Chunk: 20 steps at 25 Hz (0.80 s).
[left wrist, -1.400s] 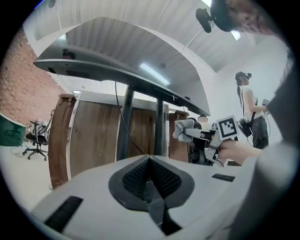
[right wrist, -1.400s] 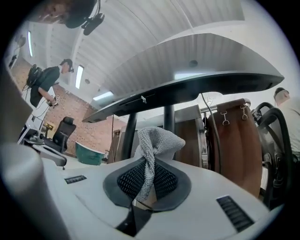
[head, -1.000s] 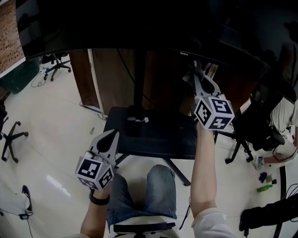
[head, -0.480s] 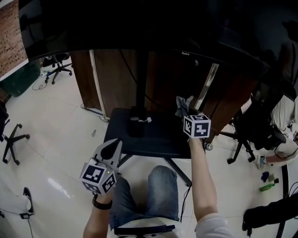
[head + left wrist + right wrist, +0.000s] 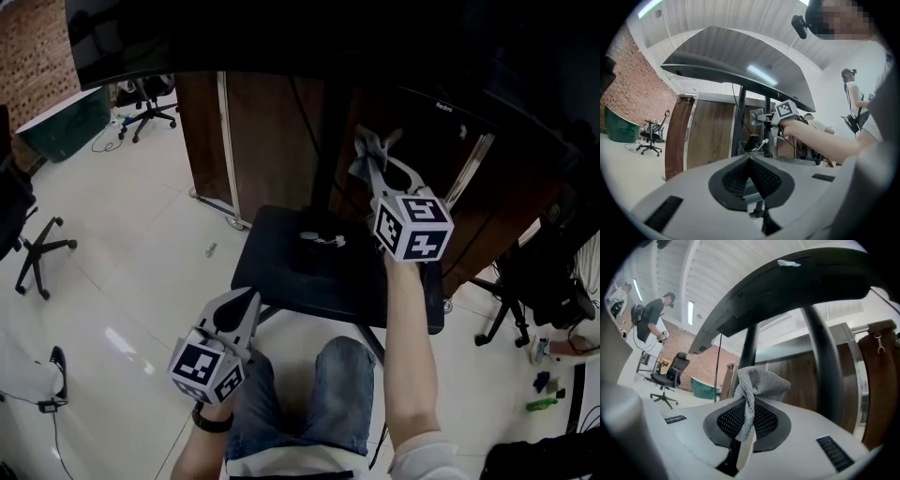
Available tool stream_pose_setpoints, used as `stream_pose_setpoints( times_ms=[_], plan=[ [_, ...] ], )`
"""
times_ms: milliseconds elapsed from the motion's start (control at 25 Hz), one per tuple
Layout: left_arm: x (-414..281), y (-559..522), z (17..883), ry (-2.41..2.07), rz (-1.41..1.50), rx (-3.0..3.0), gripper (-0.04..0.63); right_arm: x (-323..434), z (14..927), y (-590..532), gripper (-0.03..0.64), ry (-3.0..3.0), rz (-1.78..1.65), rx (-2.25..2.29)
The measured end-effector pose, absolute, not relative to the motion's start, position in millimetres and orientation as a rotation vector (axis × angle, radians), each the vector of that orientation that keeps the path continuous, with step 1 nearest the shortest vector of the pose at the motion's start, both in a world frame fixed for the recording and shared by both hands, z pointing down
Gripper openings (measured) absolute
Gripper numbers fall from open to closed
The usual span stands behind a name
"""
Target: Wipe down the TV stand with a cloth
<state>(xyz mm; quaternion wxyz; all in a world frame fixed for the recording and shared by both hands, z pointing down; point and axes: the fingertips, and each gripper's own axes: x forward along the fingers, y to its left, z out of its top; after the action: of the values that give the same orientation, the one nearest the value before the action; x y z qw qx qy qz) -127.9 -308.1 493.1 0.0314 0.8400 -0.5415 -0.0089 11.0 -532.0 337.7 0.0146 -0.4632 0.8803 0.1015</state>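
Clamping a grey mesh cloth [image 5: 759, 380] between its fingers, the right gripper [image 5: 371, 161] is held up in the air above the far right part of the TV stand [image 5: 281, 272]. In the right gripper view the fingers [image 5: 761, 420] are pressed together on a twisted fold of the cloth, and the rest bunches out above their tips. The cloth [image 5: 367, 145] hangs just right of the stand's dark pole [image 5: 322, 169] and below the lower edge of the TV [image 5: 281, 37]. I cannot tell whether it touches the pole.

The left gripper [image 5: 246, 302] sits low, off the near left corner of the stand's black base plate [image 5: 272, 281] and apart from it. Its fingers [image 5: 736, 176] are together with nothing between them.

The plate's near edge lies close to the person's knees [image 5: 309, 394], leaving only a narrow strip of floor there. Small white and dark bits lie at the foot of the pole. A wooden cabinet [image 5: 258, 141] stands close behind the plate's far edge, so room is tight at the back. To the left the pale tiled floor [image 5: 122, 234] is open, with an office chair [image 5: 33, 253] well apart. To the right, more chair legs [image 5: 497, 319] stand near the plate's right edge.
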Motion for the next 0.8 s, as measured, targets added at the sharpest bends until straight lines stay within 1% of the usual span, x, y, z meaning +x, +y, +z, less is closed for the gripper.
stream_pose_setpoints(
  times_ms=[160, 240, 320, 440, 520, 680, 800],
  plan=[
    [-138, -306, 501, -1.704, -0.024, 2.542, 0.008, -36, 293, -553, 0.029, 2.735, 0.357, -1.324],
    [-143, -305, 506, -1.714, -0.024, 2.525, 0.008, -52, 308, -566, 0.029, 2.812, 0.33, -1.339],
    [-144, -302, 508, -1.716, -0.024, 2.519, 0.008, -57, 345, -572, 0.029, 2.909, 0.275, -1.373],
    [-144, -298, 506, -1.709, -0.024, 2.522, 0.008, -41, 404, -570, 0.029, 3.009, 0.156, -1.428],
    [-142, -295, 505, -1.696, -0.027, 2.526, 0.008, -14, 428, -561, 0.031, 3.019, 0.103, -1.479],
    [-138, -295, 504, -1.654, -0.056, 2.561, 0.008, 47, 454, -494, 0.031, 3.065, 0.054, -1.522],
    [-126, -299, 501, -1.609, -0.075, 2.596, 0.008, 32, 485, -434, 0.031, 3.229, -0.075, -1.313]
  ],
)
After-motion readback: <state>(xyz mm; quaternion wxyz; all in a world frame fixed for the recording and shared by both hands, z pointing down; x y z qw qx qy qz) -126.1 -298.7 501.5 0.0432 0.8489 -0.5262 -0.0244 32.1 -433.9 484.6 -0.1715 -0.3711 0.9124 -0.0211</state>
